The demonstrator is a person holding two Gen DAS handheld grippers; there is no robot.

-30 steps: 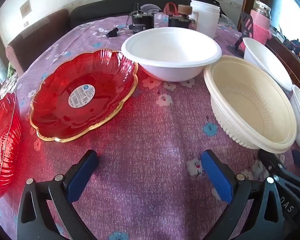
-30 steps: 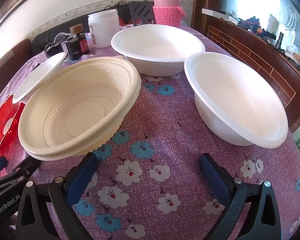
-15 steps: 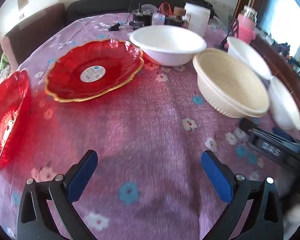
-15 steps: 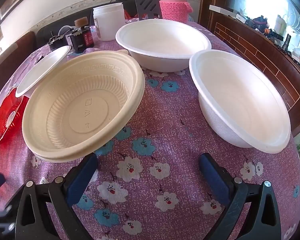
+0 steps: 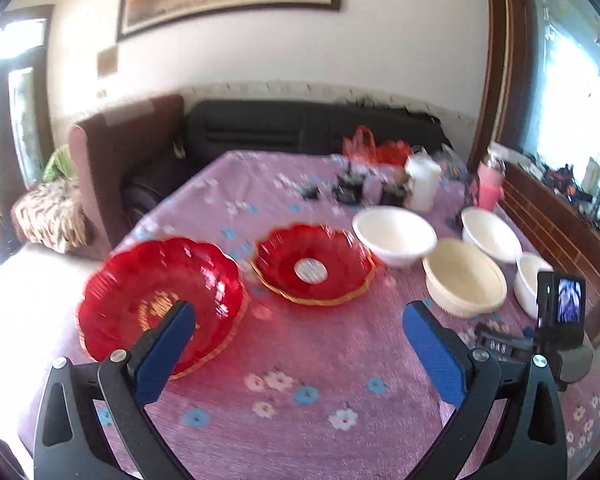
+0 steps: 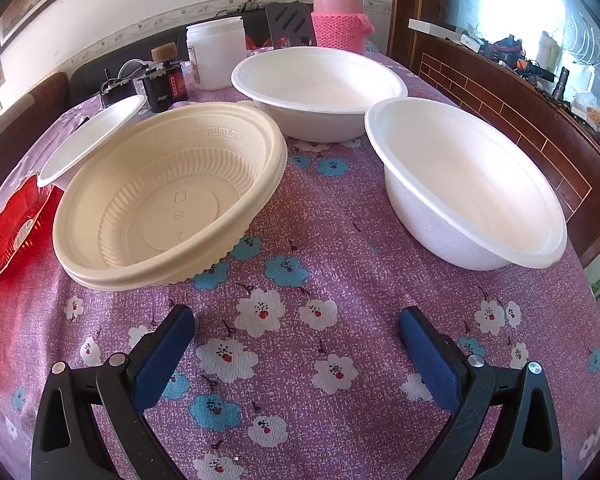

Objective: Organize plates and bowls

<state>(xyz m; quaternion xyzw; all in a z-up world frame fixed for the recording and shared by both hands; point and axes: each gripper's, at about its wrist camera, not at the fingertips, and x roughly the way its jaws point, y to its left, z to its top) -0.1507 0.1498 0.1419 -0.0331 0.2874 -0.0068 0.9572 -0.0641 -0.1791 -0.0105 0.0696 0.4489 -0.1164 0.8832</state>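
In the left wrist view, two red scalloped plates lie on the purple floral tablecloth: one near left (image 5: 156,300), one in the middle with a white sticker (image 5: 314,266). A cream ribbed bowl (image 5: 464,278) and three white bowls (image 5: 394,234) stand to the right. My left gripper (image 5: 300,344) is open and empty, raised above the table's near side. In the right wrist view, the cream bowl (image 6: 172,196) is left of center, with white bowls behind (image 6: 320,88) and to the right (image 6: 464,184). My right gripper (image 6: 296,344) is open and empty, low over the cloth.
At the table's far end stand a white jar (image 6: 216,52), a pink knit-covered flask (image 6: 340,12), dark small items (image 6: 164,80) and a black stand (image 6: 290,26). A brick-patterned wooden ledge (image 6: 500,92) runs along the right. Sofas (image 5: 308,128) stand behind the table.
My left gripper has pulled back and risen, so the whole table and room now show. The right gripper has stayed nearly still. Both stay open.
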